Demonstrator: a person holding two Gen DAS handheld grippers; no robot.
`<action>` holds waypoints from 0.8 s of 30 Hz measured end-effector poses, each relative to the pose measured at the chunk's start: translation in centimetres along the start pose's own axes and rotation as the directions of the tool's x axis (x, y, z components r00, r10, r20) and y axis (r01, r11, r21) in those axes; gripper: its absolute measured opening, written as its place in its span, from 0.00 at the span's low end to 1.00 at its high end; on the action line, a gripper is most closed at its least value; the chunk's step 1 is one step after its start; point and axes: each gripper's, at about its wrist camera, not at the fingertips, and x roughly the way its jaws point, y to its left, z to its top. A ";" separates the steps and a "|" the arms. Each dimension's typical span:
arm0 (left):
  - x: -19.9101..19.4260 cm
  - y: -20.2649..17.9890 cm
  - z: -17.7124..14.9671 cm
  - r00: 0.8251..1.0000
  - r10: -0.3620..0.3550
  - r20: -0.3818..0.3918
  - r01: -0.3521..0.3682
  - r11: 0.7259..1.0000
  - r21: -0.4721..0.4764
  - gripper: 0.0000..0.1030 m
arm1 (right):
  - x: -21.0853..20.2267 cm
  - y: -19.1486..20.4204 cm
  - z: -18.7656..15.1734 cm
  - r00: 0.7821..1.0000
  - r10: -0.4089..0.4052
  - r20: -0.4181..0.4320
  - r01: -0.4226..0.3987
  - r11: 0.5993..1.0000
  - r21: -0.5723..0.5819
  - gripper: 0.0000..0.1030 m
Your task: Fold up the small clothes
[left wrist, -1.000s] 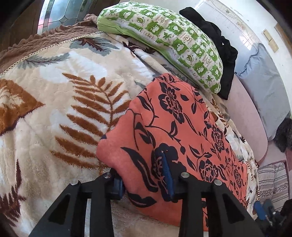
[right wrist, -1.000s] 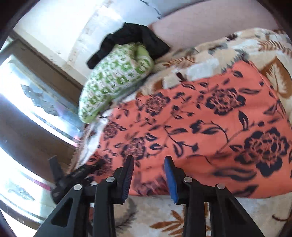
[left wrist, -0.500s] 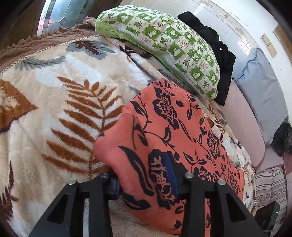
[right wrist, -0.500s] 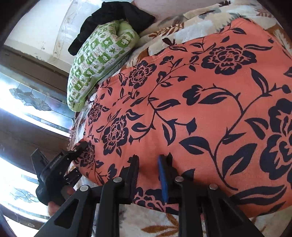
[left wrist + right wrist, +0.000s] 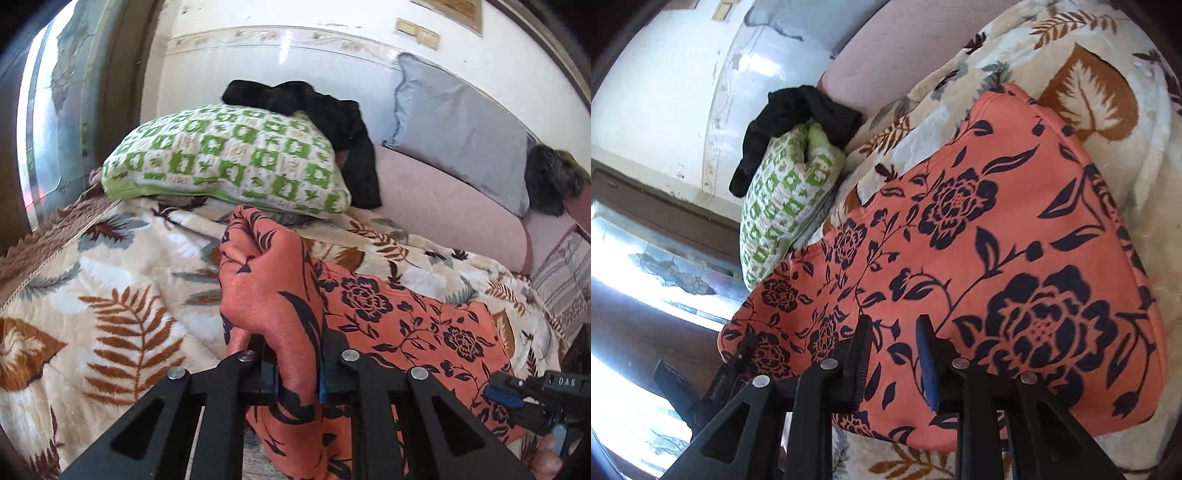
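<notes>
An orange garment with dark flowers [image 5: 406, 325] lies on a leaf-patterned blanket [image 5: 92, 295]. My left gripper [image 5: 299, 373] is closing on one corner of it. The cloth is bunched between the pads and rises off the blanket in a raised fold. In the right wrist view the garment [image 5: 979, 229] spreads flat. My right gripper [image 5: 894, 343] sits low over its near edge. Its jaws are opening, and the cloth shows flat in the gap, unpinched. The left gripper [image 5: 738, 354] shows at the garment's far left corner, and the right gripper [image 5: 506, 397] shows at the lower right of the left wrist view.
A green-and-white pillow [image 5: 229, 162] lies at the head of the blanket with a black garment [image 5: 325, 110] draped over it. A grey pillow [image 5: 461, 125] leans on the wall above a pink cushion [image 5: 443, 206]. A window [image 5: 48, 110] is at the left.
The left gripper closed on the garment's corner, rolled and lifted it into a raised fold. The right gripper dropped closer to the garment's near edge, and its jaws narrowed.
</notes>
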 end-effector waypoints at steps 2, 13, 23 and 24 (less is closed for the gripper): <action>-0.2 -2.4 -0.6 1.000 -0.007 0.015 0.005 0.996 0.086 0.13 | 0.0 -1.1 0.7 0.998 0.059 -0.011 -0.058 0.997 0.056 0.27; 0.4 -11.3 -6.8 0.993 -0.078 -0.089 0.106 0.917 0.385 0.12 | 2.7 3.1 5.4 0.977 0.144 -0.157 -0.155 0.986 -0.061 0.73; 0.0 -12.7 -8.9 0.995 -0.072 -0.072 0.101 0.818 0.566 0.12 | 12.7 4.1 7.1 0.959 0.112 -0.259 -0.125 0.992 -0.035 0.69; 0.0 -12.8 -8.9 0.995 -0.077 -0.065 0.100 0.812 0.574 0.12 | 12.7 5.2 7.1 0.967 0.088 -0.240 -0.115 0.988 -0.102 0.39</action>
